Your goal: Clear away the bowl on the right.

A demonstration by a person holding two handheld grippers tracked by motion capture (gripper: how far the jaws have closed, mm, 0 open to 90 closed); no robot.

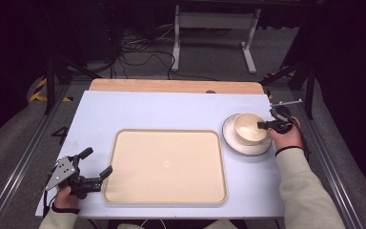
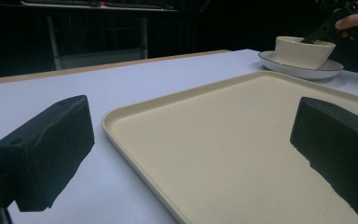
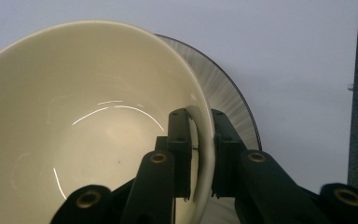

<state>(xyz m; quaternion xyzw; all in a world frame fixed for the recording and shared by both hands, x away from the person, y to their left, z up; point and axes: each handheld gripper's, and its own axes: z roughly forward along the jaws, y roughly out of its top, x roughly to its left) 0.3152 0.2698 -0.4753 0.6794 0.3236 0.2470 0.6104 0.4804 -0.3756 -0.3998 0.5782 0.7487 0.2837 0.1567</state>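
Our right gripper (image 3: 199, 154) pinches the rim of the bowl (image 3: 74, 121). The bowl sits on a plate (image 1: 232, 143). Our left gripper (image 1: 96, 163) is wide open beside the tray (image 1: 167, 136).

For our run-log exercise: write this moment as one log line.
right gripper: shut on bowl rim | bowl: on plate | left gripper: open, beside tray | tray: bare

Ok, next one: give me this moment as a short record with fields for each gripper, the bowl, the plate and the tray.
right gripper: shut on the bowl's rim, one jaw inside, one outside
left gripper: open, holding nothing, beside the tray's near left corner
bowl: cream, empty, sitting on the plate
plate: pale with dark rim, right of the tray
tray: beige, nothing on it, centre of the table
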